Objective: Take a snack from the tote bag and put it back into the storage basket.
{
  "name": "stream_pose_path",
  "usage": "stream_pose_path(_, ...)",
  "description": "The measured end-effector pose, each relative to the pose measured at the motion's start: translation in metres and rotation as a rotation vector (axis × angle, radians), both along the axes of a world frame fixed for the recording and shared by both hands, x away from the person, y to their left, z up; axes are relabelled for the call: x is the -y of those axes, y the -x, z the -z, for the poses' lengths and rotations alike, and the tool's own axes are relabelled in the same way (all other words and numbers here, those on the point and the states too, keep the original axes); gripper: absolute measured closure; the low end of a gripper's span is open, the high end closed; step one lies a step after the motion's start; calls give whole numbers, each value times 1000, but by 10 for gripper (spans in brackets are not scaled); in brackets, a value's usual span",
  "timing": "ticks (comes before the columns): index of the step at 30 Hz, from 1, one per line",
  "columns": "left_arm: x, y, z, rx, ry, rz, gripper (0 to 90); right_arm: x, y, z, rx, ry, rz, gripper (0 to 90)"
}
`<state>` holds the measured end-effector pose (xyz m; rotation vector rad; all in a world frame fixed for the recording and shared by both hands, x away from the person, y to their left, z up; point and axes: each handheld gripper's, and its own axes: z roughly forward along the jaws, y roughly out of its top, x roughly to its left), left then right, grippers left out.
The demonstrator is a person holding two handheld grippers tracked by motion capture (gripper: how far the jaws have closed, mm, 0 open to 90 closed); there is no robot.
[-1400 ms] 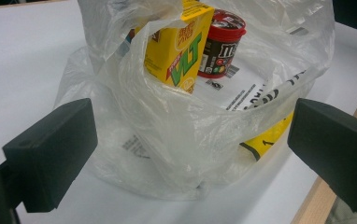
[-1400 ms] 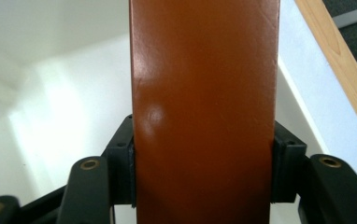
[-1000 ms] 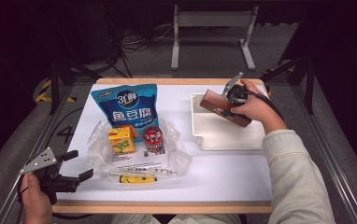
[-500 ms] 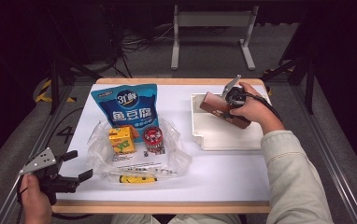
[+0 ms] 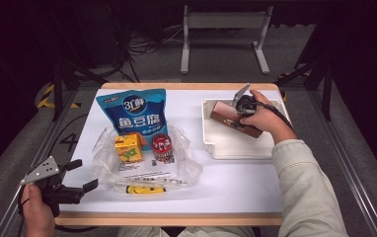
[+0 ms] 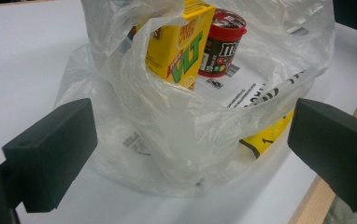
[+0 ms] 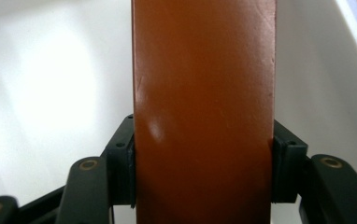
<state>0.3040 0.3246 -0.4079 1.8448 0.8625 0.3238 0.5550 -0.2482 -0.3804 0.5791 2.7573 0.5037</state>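
I hold two grippers at a white counter [image 5: 236, 182]. My right gripper [image 5: 243, 106] is clenched on a brown box [image 5: 233, 118]: in the right gripper view the box [image 7: 204, 107] runs straight up between my jaws, its long sides pressed by both pads, and it blocks most of what lies ahead. Behind and to either side of it I see the pale inner floor of a white tray [image 7: 41, 84]. From the high view, the box sits tilted over the far part of that tray [image 5: 226, 148], with my hand wrapped over the gripper; whether its lower edge touches the tray floor I cannot tell.

My left gripper [image 5: 78, 175] is released, its jaws spread wide with nothing between them, resting at the near corner of the counter. Ahead of these jaws, a little way off, lies a crumpled clear plastic bag [image 6: 190, 121]. Inside it, beyond the jaws, stand a yellow drink carton [image 6: 179, 42] and a dark red candy tub [image 6: 223, 42], the tub just beside the carton. A yellow pen-like item [image 6: 265, 135] lies under the bag toward my right jaw. A blue snack pouch [image 5: 136, 116] lies past the bag.

I judge the step in hand to be setting the box down in the tray. Next, I would lower it until it rests flat, then ease the right jaws apart and back away without dragging it.
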Motion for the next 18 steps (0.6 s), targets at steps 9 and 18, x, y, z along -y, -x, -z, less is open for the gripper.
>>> stream_pose_path(9, 0, 0, 0, 1, -4, 1, 21, -2, -1, 7, 4, -12, 10, 388)
stream_pose_path(18, 0, 0, 0, 0, -3, 3, 21, -3, -1, 8, 11, -29, 24, 373)
